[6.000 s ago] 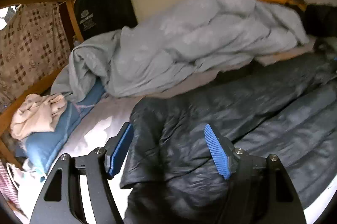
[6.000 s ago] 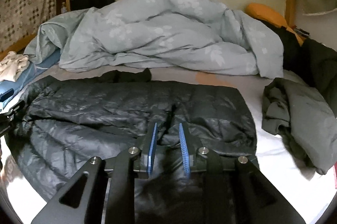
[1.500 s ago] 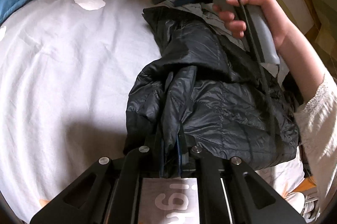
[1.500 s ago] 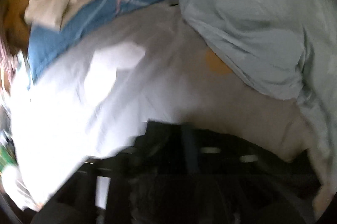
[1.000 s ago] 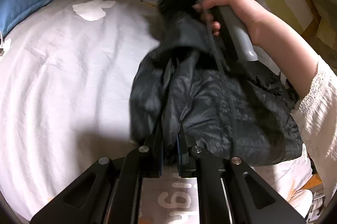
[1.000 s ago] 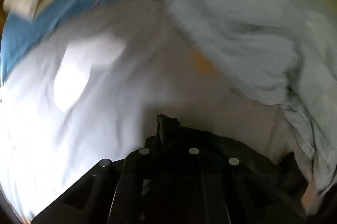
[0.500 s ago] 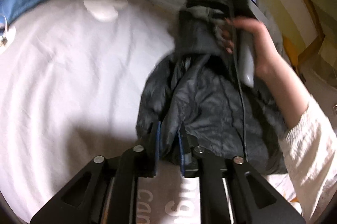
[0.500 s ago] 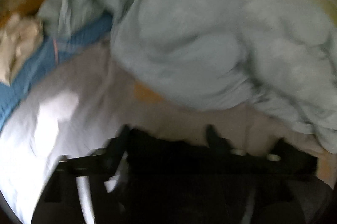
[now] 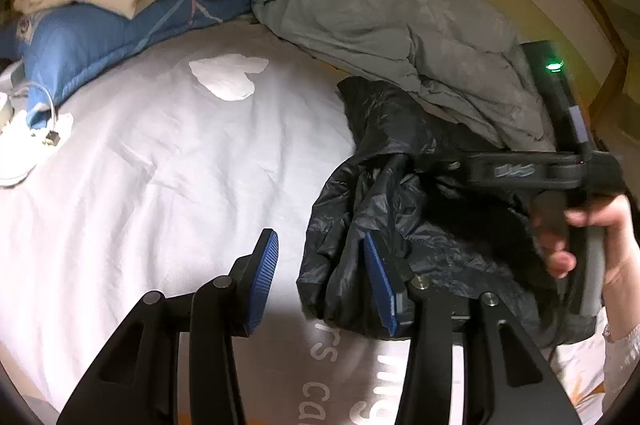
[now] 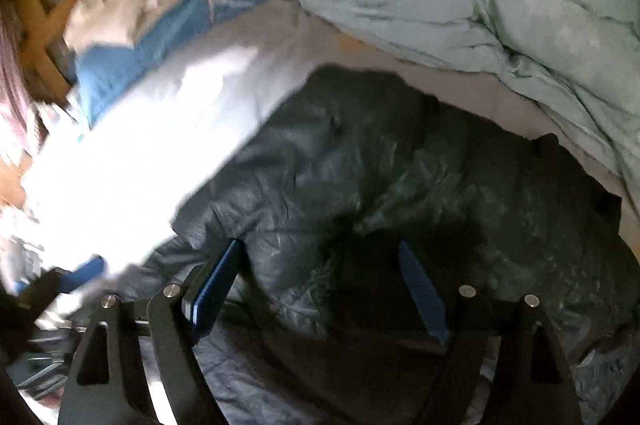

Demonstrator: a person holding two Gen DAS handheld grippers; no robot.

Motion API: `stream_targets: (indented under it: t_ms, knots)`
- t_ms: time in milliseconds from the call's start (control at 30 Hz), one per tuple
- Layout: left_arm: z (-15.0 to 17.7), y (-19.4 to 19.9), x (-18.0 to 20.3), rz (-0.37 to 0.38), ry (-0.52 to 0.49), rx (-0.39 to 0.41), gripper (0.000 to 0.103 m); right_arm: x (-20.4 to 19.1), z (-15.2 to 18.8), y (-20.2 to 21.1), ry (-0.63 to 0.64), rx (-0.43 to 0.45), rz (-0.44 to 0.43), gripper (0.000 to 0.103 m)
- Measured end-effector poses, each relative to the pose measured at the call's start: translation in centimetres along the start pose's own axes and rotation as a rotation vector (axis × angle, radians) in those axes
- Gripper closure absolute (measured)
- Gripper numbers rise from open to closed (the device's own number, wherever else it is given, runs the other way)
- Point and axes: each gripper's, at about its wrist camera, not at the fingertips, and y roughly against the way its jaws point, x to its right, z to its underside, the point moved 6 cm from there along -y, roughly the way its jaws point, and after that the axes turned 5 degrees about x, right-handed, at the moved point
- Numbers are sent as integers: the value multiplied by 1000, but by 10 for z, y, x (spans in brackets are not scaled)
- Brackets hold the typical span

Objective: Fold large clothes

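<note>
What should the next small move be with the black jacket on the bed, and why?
Probably press the bunched near edge of the black jacket flat with the left tool. Both tools are open, the left having just been opening, with nothing between its pads. The jacket lies folded on the white sheet, its near edge puffed up and uneven.

Blurred edges, hidden folds

We see the right wrist view smeared at its left side, the cream cloth [image 10: 128,5] without detail; the black jacket [image 10: 400,185] runs under the gripper frame, its lower part cut off.
</note>
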Motion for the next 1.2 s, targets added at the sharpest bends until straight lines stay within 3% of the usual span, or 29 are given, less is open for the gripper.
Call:
stream_targets:
  t_ms: [167,333,367,433,500,700,800,900,967,1033,1100,1200]
  knots:
    - [2,-1,9,-36,-53,12,59,6,4,-43,-80,-49,96,21]
    - [3,-7,11,-26,-62,-7,58,9,9,-9,-126,42,53,21]
    - [4,-8,12,-16,-63,-12,54,15,10,5,-138,69,52,21]
    - [5,-10,15,20,-49,-31,36,31,21,38,-150,117,74,21]
    - [6,-18,16,57,-33,-61,27,56,38,68,-173,146,124,21]
    - [8,-40,13,99,33,-133,22,184,129,161,-375,219,364,21]
    - [18,-47,14,73,40,-157,21,254,180,201,-531,265,486,21]
    - [23,-44,25,51,-27,-134,21,298,220,236,-547,284,704,21]
    - [25,-43,28,51,-49,-122,30,313,236,242,-588,290,656,21]
    - [25,-42,31,76,-39,-115,79,326,252,240,-675,301,572,21]
    - [23,-33,34,114,-11,-108,89,335,266,227,-739,309,451,24]
    - [25,0,37,122,-16,-63,92,344,281,205,-797,270,331,35]
